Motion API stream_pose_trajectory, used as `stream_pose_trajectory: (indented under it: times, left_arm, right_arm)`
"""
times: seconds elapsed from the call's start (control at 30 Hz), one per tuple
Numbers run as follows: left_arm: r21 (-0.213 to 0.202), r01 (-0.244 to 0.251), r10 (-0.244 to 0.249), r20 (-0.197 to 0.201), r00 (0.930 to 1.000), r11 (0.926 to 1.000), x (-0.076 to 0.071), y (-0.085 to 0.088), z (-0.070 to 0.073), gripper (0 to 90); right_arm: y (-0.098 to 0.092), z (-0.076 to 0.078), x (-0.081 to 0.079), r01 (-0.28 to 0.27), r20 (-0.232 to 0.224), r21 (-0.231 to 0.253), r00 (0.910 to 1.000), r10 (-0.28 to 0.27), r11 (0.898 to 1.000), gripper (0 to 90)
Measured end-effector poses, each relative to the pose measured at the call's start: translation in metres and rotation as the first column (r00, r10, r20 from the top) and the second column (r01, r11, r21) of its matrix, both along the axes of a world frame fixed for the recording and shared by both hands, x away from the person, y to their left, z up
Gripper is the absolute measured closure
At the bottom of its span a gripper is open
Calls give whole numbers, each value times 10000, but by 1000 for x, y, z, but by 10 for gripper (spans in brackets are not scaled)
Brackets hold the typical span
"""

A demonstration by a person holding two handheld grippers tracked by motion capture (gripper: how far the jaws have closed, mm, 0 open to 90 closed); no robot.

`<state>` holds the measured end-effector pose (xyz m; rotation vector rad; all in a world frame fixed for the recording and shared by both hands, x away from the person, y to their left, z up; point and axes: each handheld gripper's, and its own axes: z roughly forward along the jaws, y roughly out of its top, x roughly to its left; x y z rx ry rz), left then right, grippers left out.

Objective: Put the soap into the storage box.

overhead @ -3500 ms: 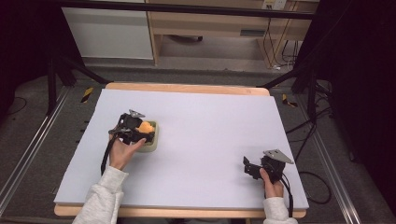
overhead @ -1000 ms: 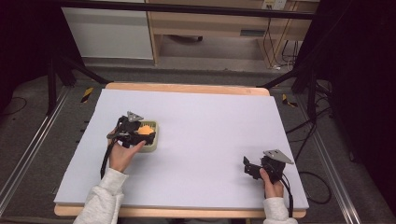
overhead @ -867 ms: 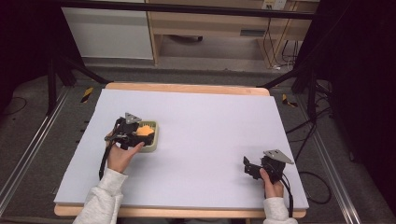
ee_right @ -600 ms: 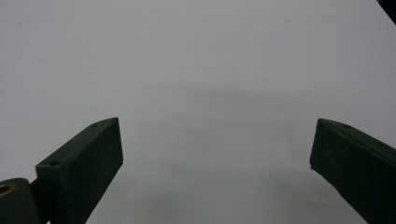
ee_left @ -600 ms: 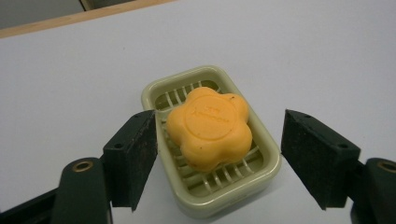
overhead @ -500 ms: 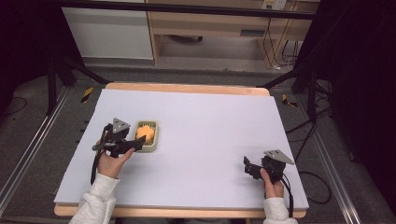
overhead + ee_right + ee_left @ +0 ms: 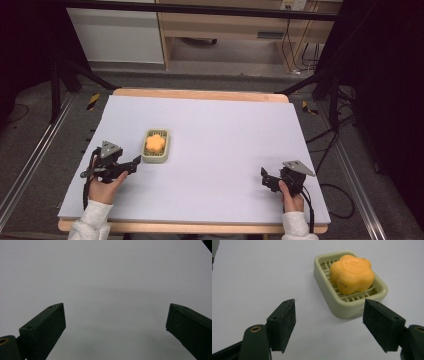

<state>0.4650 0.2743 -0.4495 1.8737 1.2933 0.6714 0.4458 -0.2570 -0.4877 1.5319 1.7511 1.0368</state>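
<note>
On the left half of the counter [image 7: 225,150], a pale green soap dish [image 7: 155,146] sits flat with an orange flower-shaped soap [image 7: 155,143] lying on its slatted floor, a little toward the far end as the left gripper view shows it. Soap in its dish looks like the finished state of this job, so I'd judge the placing done and the hand clearing away.

The left gripper [image 7: 134,163] is held low just beside the dish, toward the person's side, with its jaws pointing at it. From its own camera the two black pads stand apart with only bare counter between them and the dish a short way ahead, untouched. The jaws have just been opening a little again after closing down, and nothing is between them. Keeping them aimed at the dish would let the person check the soap sits square before leaving it.

Well apart, near the front right corner, the right gripper [image 7: 264,178] rests low over the counter in the other hand. Its jaws are spread wide over empty surface, plainly parked out of the way.
</note>
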Motion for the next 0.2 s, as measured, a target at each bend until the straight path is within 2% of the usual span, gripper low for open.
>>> stream_pose_trajectory:
  times: [0.13, 0.2]
  left_arm:
    - [86, -169, 170, -126, 9998, 9998, -4, 4, -9, 252]
    - [274, -194, 200, -234, 9995, 9994, -6, 6, -13, 249]
  right_arm:
    - [0, 0, 0, 3, 2, -17, 10000, -3, 10000, 31]
    - [0, 0, 0, 12, -2, -7, 10000, -12, 10000, 31]
